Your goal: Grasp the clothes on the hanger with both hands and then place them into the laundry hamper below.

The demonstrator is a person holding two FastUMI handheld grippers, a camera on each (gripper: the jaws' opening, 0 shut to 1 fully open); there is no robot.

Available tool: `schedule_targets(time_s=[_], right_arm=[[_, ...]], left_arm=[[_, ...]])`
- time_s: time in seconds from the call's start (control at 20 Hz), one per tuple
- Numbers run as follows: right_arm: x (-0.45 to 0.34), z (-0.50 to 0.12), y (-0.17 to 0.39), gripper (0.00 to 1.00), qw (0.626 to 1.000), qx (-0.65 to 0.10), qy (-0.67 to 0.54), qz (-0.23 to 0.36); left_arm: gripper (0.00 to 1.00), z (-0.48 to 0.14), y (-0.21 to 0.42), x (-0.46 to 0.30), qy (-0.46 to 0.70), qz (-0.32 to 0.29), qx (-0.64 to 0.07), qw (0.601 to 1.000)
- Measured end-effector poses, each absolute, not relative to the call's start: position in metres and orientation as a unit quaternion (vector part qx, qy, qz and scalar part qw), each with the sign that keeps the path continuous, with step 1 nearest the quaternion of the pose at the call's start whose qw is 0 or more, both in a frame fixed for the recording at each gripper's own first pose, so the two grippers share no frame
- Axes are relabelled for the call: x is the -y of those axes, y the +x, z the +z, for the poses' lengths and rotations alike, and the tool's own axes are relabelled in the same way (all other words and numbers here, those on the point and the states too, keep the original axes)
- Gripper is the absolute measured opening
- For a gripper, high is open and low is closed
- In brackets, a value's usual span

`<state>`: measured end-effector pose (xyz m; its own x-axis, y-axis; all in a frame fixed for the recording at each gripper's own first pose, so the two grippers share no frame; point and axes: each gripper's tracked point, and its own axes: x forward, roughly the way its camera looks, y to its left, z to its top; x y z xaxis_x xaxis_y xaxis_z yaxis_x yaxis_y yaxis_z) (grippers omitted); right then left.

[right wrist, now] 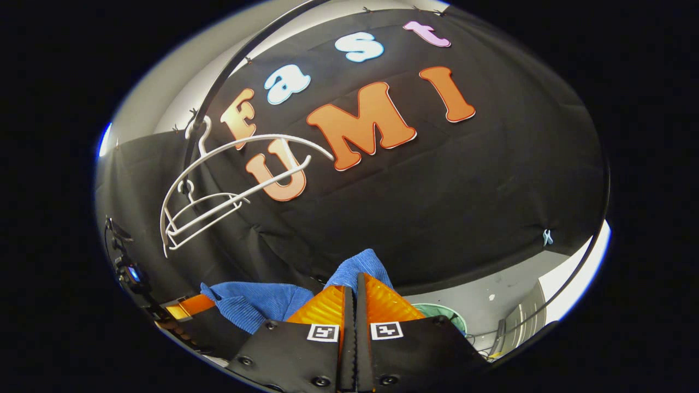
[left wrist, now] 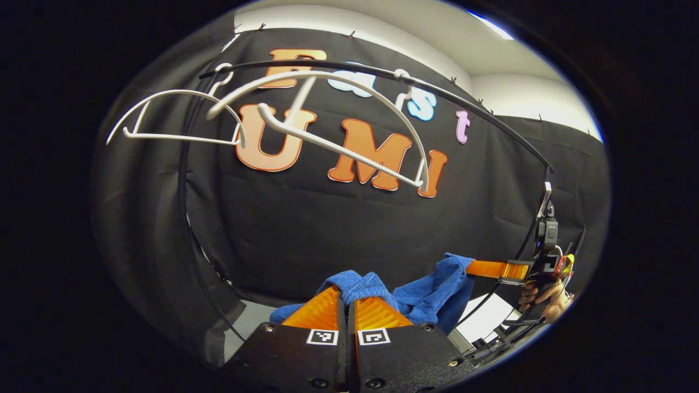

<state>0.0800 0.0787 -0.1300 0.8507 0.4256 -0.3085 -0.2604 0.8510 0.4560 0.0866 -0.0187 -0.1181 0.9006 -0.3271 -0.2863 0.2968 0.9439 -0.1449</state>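
black cloth wall behind; both grippers [left wrist: 346, 305] [right wrist: 352, 303] pinch blue garment [left wrist: 431, 292], stretched sideways between them.

Lower part of blue garment [left wrist: 431, 297] hidden behind left gripper [left wrist: 347, 305]; green hamper [right wrist: 439, 312] mostly hidden behind right gripper [right wrist: 350, 300].

Black cloth wall [left wrist: 338, 229], pale ceiling [left wrist: 437, 43]

Each gripper [left wrist: 348, 305] has a black screw-studded body, ribbed fingers [right wrist: 327, 308] and square black-and-white markers.
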Motion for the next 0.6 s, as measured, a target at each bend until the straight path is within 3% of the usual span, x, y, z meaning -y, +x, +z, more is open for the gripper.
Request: schedule_targets(time_s=[0.6], right_arm=[[-0.071,-0.200,0.092,0.08,0.953,-0.247,0.109,0.134]], left_arm=[[0.00,-0.200,0.127,0.073,0.000,-0.180,-0.218,0.959]])
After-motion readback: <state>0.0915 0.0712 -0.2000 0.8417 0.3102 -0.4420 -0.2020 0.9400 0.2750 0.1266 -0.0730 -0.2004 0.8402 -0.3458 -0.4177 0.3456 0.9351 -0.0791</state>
